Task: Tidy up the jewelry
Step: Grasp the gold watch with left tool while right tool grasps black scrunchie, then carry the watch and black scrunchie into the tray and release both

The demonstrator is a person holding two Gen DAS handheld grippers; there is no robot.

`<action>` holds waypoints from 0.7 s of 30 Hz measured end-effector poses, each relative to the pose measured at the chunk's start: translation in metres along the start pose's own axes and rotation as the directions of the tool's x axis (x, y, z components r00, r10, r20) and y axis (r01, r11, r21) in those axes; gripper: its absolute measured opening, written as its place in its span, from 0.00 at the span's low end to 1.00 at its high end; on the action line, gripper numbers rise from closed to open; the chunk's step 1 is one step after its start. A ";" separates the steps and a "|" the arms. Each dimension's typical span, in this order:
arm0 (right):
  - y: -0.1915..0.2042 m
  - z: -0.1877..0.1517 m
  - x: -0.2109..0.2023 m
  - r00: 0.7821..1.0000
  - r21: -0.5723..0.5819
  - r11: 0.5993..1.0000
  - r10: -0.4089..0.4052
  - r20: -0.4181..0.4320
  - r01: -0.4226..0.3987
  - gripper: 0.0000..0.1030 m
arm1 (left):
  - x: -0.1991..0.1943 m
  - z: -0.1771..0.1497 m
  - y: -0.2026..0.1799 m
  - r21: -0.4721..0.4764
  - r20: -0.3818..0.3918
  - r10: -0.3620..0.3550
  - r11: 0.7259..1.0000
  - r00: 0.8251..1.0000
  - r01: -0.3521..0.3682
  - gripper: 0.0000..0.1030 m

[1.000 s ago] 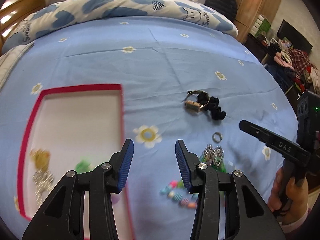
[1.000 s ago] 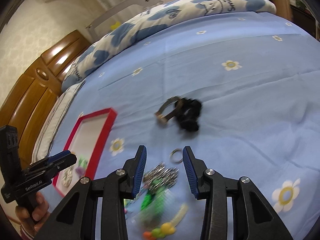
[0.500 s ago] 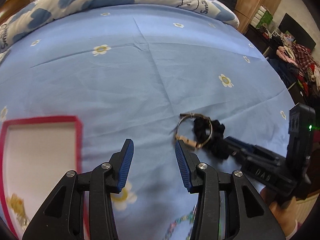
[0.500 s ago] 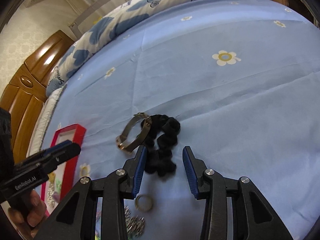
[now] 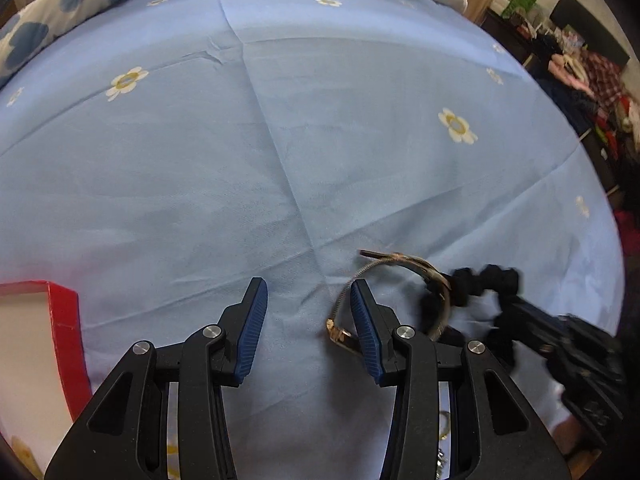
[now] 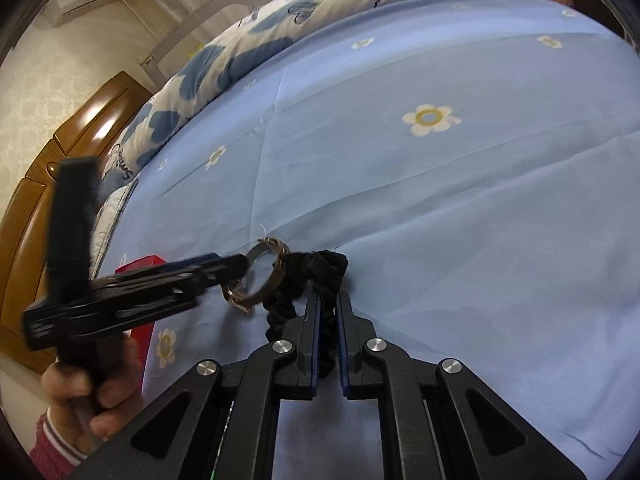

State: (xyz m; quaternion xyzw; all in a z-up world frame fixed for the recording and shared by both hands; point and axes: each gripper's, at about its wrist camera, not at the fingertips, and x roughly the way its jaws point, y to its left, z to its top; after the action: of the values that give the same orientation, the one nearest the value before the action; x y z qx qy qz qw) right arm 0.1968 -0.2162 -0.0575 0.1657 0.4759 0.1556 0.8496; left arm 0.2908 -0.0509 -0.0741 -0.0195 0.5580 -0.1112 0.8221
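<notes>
**Bed inventory: scrunchie pick-up under way**

1. Bed: blue sheet with daisy print; carries every item below.
2. Red-rimmed tray: at the bed's left side in the left wrist view, white floor; contents mostly out of view.
3. Left hand-held gripper: jaws apart, nothing between them; its right finger lies just beside the bangle.
4. Right hand-held gripper: jaws have just been closing and now stand together, clamped on the black scrunchie.
5. Black scrunchie: mid-bed, touching the bangle.
6. Bangle: thin metal hoop, open-ended, lying against the scrunchie.

Step in hand, by judgement: separating the scrunchie from the bangle. Next move calls for a lift without snagging the hoop, then carrying it toward the tray.
</notes>
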 end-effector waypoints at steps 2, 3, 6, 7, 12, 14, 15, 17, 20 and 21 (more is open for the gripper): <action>-0.002 -0.002 -0.006 1.000 0.003 1.000 -0.002 0.011 0.002 0.06 | 0.000 -0.001 -0.004 0.018 0.004 0.009 1.000 1.000 -0.009 0.40; -0.003 -0.004 -0.009 1.000 0.005 1.000 -0.013 0.021 0.013 0.06 | -0.001 -0.002 -0.006 0.023 0.000 -0.001 1.000 1.000 0.001 0.40; -0.009 -0.006 -0.018 0.999 0.026 0.999 -0.022 0.042 0.021 0.06 | -0.004 -0.004 -0.013 0.053 -0.009 -0.028 0.998 1.000 0.029 0.39; -0.011 -0.006 -0.020 0.999 0.032 0.999 -0.022 0.044 0.020 0.06 | -0.002 -0.005 -0.017 0.074 -0.017 -0.012 0.997 1.000 0.013 0.35; -0.013 -0.008 -0.025 0.999 0.058 0.998 -0.006 0.049 0.003 0.06 | -0.003 -0.013 -0.026 0.127 -0.008 0.018 0.992 1.000 -0.017 0.10; -0.012 -0.009 -0.026 0.999 0.063 0.998 0.004 0.047 -0.007 0.06 | -0.008 -0.017 -0.024 0.124 0.003 0.012 0.992 1.000 -0.012 0.08; -0.011 -0.009 -0.026 0.999 0.062 0.998 0.005 0.045 -0.008 0.06 | -0.012 -0.020 -0.023 0.118 0.009 0.009 0.993 1.000 -0.010 0.08; -0.009 -0.011 -0.027 0.999 0.061 0.998 0.015 0.046 -0.018 0.06 | -0.020 -0.026 -0.020 0.106 0.025 0.000 0.994 1.000 -0.003 0.07; -0.003 -0.014 -0.028 0.998 0.063 0.997 0.036 0.044 -0.039 0.06 | -0.036 -0.037 -0.009 0.072 0.047 -0.011 0.997 0.999 0.008 0.07; 0.000 -0.014 -0.028 0.998 0.060 0.997 0.042 0.044 -0.045 0.06 | -0.044 -0.042 -0.003 0.054 0.057 -0.013 0.998 0.998 0.010 0.07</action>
State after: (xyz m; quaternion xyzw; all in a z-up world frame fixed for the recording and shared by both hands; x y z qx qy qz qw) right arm 0.1704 -0.2264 -0.0432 0.2052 0.4585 0.1558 0.8505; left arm 0.2360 -0.0407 -0.0493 -0.0038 0.5309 -0.1305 0.8373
